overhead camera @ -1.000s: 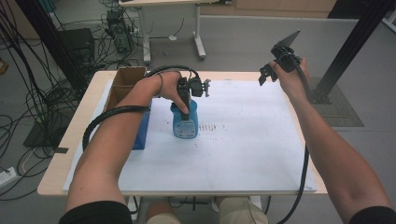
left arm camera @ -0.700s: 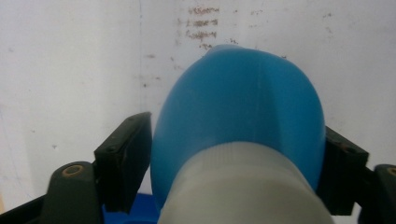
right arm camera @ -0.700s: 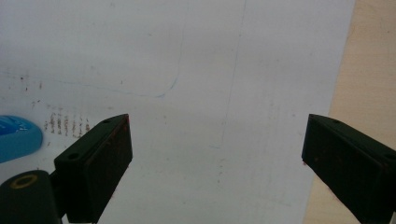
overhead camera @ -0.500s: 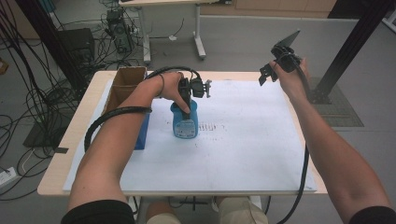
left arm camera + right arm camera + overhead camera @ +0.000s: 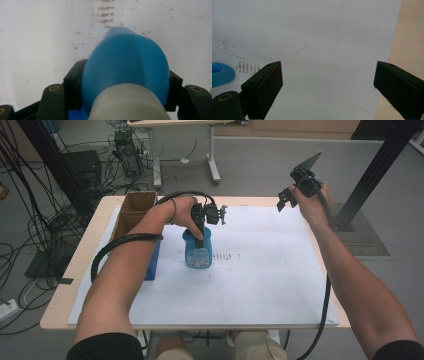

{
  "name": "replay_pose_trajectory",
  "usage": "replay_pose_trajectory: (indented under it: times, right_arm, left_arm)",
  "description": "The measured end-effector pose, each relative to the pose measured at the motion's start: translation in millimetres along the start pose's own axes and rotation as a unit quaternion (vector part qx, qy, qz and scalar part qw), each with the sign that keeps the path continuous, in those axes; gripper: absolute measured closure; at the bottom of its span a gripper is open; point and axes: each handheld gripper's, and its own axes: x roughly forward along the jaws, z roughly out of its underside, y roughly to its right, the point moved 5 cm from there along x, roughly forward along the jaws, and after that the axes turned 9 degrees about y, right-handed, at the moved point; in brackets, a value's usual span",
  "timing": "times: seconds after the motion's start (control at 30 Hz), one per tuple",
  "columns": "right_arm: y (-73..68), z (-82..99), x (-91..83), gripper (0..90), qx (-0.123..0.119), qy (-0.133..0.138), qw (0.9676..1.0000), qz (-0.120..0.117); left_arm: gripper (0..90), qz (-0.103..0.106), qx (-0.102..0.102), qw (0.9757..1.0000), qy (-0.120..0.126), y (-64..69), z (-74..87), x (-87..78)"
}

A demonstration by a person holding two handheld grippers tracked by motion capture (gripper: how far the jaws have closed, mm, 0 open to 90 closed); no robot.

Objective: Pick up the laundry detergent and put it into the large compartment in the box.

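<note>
A blue bottle [image 5: 198, 252] with a pale cap stands upright on the white sheet [image 5: 260, 280] left of the table's middle. My left gripper [image 5: 201, 233] comes down on it from above. Its jaws have just been closing and now grip the bottle [image 5: 125, 62] on both sides, with the black pads [image 5: 73, 85] pressed against its blue shoulder. My right gripper [image 5: 286, 200] is held up in the air over the table's far right corner, well away from the bottle. In the right gripper view the right gripper [image 5: 328, 85] stands wide open with nothing between its jaws.
An open cardboard box [image 5: 135, 209] sits at the table's far left, with a blue box [image 5: 152, 262] just in front of it. A black post [image 5: 382, 162] rises beyond the right edge. Cables [image 5: 35, 220] and equipment lie on the floor at left.
</note>
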Motion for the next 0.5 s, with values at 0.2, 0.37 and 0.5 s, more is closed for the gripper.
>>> replay_pose_trajectory:
  times: [0.2,0.37,0.5]
  right_arm:
    - [-0.1,-0.8,1.6,8.6,-0.002,-0.002,1.0000,-0.004]
    - [0.9,-0.7,1.5,8.6,0.000,-0.002,1.0000,-0.002]
    - [1.3,-0.5,1.4,8.6,-0.001,-0.002,1.0000,-0.003]
  left_arm:
    - [36.9,0.001,-0.007,0.9999,-0.011,-1.0,-3.4,0.4]
    - [36.8,0.001,-0.009,0.9998,-0.018,-1.6,-6.3,0.9]
    - [36.9,0.002,-0.009,0.9998,-0.015,-2.1,-4.8,0.8]
